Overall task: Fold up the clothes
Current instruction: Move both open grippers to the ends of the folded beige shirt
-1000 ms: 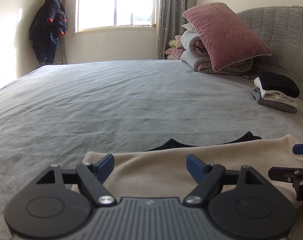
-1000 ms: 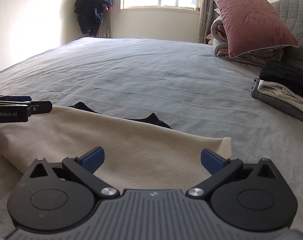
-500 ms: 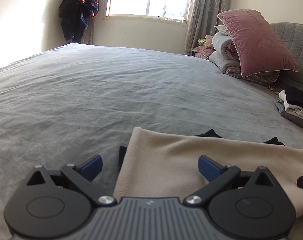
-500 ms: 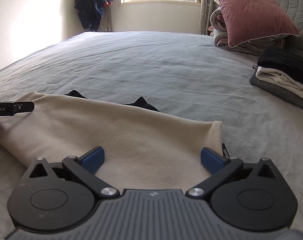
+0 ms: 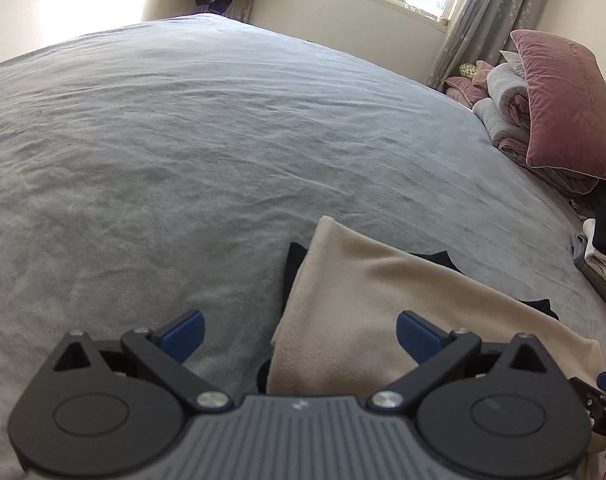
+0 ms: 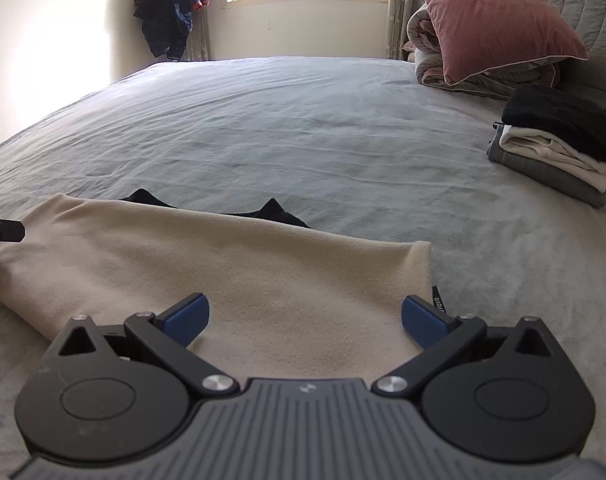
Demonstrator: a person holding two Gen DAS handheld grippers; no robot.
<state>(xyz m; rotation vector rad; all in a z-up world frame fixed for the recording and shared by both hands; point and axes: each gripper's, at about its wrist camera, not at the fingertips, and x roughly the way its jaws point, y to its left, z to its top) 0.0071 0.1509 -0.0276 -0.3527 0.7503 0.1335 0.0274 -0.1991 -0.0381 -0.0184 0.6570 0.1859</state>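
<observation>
**Beige fleece garment lying half-folded on the bed, both tongs released**

The beige garment is lying flat on the grey bed, directly beneath and ahead of the right tongs, whose jaws are standing wide with nothing pinched. The left tongs have just been opening and are straddling the garment's left edge, gripping nothing. A black lining is peeking out beyond. The fleece is looking soft, light and floppy; corners or hem edges seem the best holds. No containers are showing.

Left hand-held gripper: jaws had just been opening and stood wide apart, nothing gripped, pointed downward, rolled a little.
Right hand-held gripper: jaws spread wide, nothing gripped, pointed downward.
Blue pads: bare.
</observation>
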